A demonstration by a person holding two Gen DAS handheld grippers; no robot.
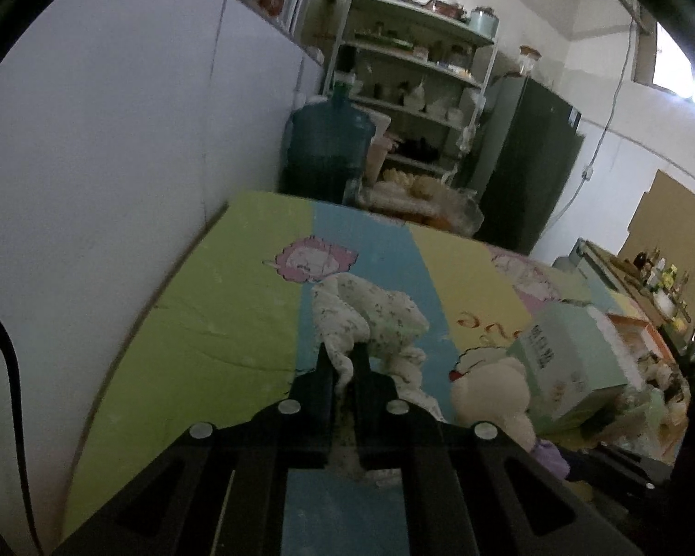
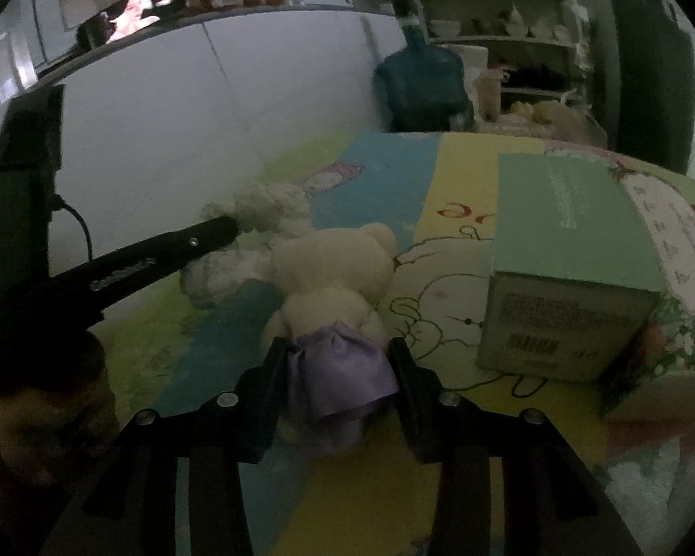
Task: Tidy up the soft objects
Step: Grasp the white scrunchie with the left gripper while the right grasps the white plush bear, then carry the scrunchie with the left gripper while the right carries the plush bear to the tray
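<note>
A white floral cloth [image 1: 370, 319] is bunched on the colourful cartoon mat [image 1: 185, 324]. My left gripper [image 1: 340, 347] is shut on a fold of it, lifting that end. The right wrist view shows the same gripper [image 2: 227, 227] coming in from the left, with the cloth [image 2: 264, 206] hanging at its tip. A cream teddy bear [image 2: 333, 273] in a purple skirt lies face down on the mat [image 2: 440, 176]. My right gripper [image 2: 336, 347] is shut on its skirted lower body, one finger on each side. In the left wrist view the bear [image 1: 491, 389] lies right of the cloth.
A mint-green carton [image 2: 565, 231] stands just right of the bear, also visible as a carton [image 1: 565, 352] in the left view. A white wall [image 1: 116, 139] borders the mat's left side. Beyond its far edge are a blue water jug [image 1: 331, 139], shelves [image 1: 417, 69] and a dark cabinet [image 1: 528, 162].
</note>
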